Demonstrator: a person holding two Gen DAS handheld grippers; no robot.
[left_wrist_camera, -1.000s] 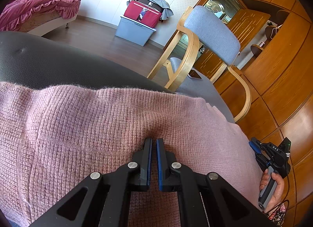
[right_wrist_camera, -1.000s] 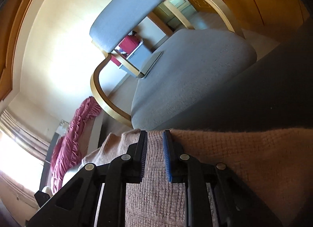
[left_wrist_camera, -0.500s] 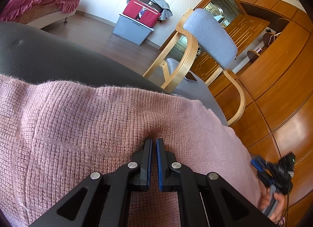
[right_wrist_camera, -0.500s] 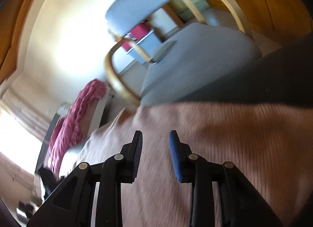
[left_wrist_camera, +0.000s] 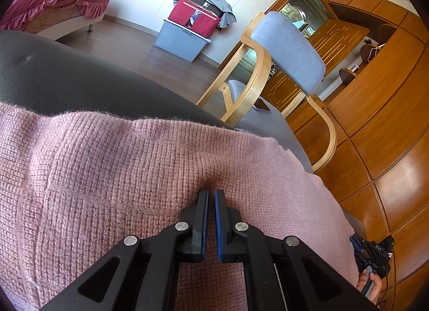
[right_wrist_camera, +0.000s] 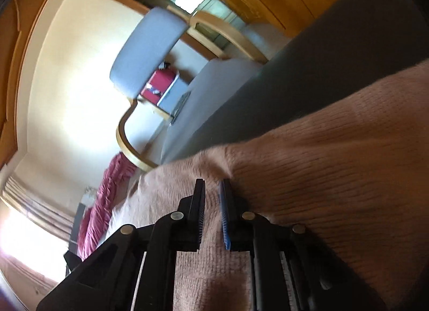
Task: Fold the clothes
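Observation:
A pink knitted sweater (left_wrist_camera: 120,177) lies spread over a dark leather surface (left_wrist_camera: 67,83). My left gripper (left_wrist_camera: 211,190) is shut on it, and the knit puckers at the fingertips. At the sweater's lower right edge a hand (left_wrist_camera: 368,284) holds the right gripper (left_wrist_camera: 372,254). In the right wrist view the right gripper (right_wrist_camera: 213,181) has its jaws closing on a raised edge fold of the sweater (right_wrist_camera: 321,163), with the knit between the pads. The cloth rises in a ridge to the right of the tips.
A wooden armchair with grey cushions (left_wrist_camera: 287,51) stands just past the dark surface, a phone (left_wrist_camera: 261,104) on its seat. Behind it are a grey storage box (left_wrist_camera: 185,40) with a red bag and a bed with a magenta cover (left_wrist_camera: 53,0). Wooden cabinets (left_wrist_camera: 388,110) line the right.
The right gripper opened, slid along the sweater's edge and narrowed again onto a fold. In the left wrist view it moved down towards the corner. The left gripper stayed put.

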